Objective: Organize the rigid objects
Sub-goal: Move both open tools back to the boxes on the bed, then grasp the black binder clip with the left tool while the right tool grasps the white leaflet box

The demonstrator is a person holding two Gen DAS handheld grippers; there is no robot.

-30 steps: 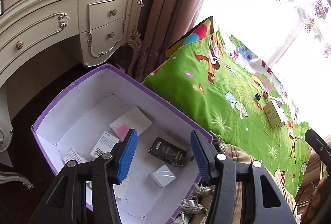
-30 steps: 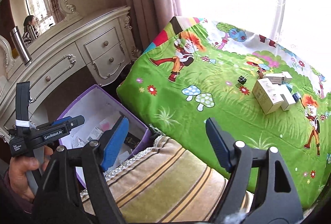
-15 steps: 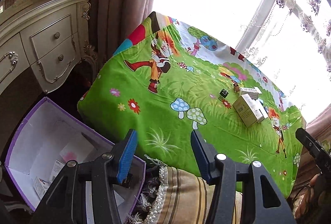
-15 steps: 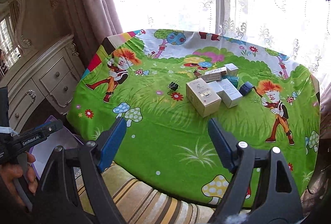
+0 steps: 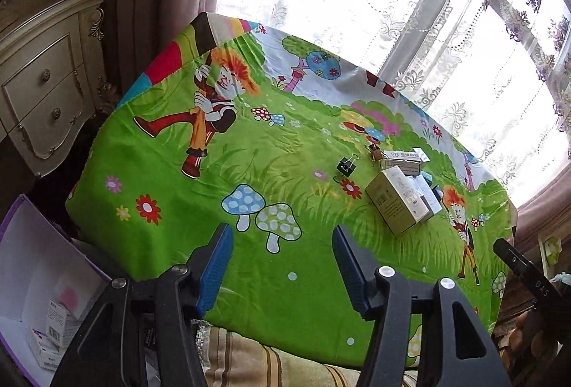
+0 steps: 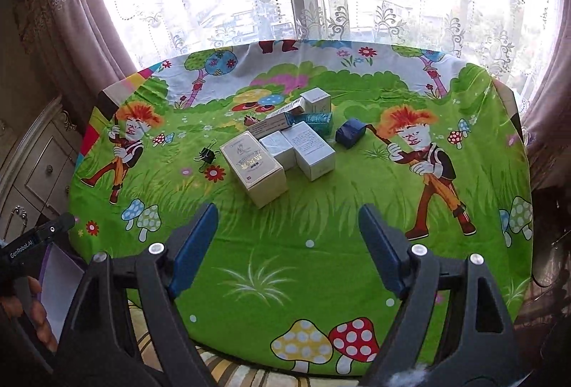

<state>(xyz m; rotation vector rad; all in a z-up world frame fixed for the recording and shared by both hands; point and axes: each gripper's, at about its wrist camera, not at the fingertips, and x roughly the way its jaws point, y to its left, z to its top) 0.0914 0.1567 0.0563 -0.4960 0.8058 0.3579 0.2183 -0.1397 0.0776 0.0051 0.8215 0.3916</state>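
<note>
Boxes [image 6: 285, 144] lie bunched at the middle of the right wrist view, on the green cartoon cloth over the desk [image 6: 249, 280], touching one another. Risks, going left to right: the purple bin [image 5: 21, 265], at the lower left of the left wrist view, sits beside and below the desk, so a box carried over could strike its rim or drop outside it. The black binder clip [image 6: 206, 155], just left of the pile, is small and low; I judge it could slip or snap aside under a loose pinch. The large cream box [image 6: 254, 169] leans against a white neighbour, so lifting it may shift the rest, and the loose cloth may drag with them. The dark blue roll [image 6: 349, 133], at the pile's right edge, could roll away if nudged.

Count: one cream box, about three white boxes, one teal box, one or two flat boxes behind, partly hidden; one clip; one blue roll. Several small boxes, at least two, already lie in the bin.

Left tongs [image 5: 282, 265] have just been opening, moderately wide, nothing between them. Right tongs [image 6: 287, 244] likewise, wider, empty, near the pile.
</note>
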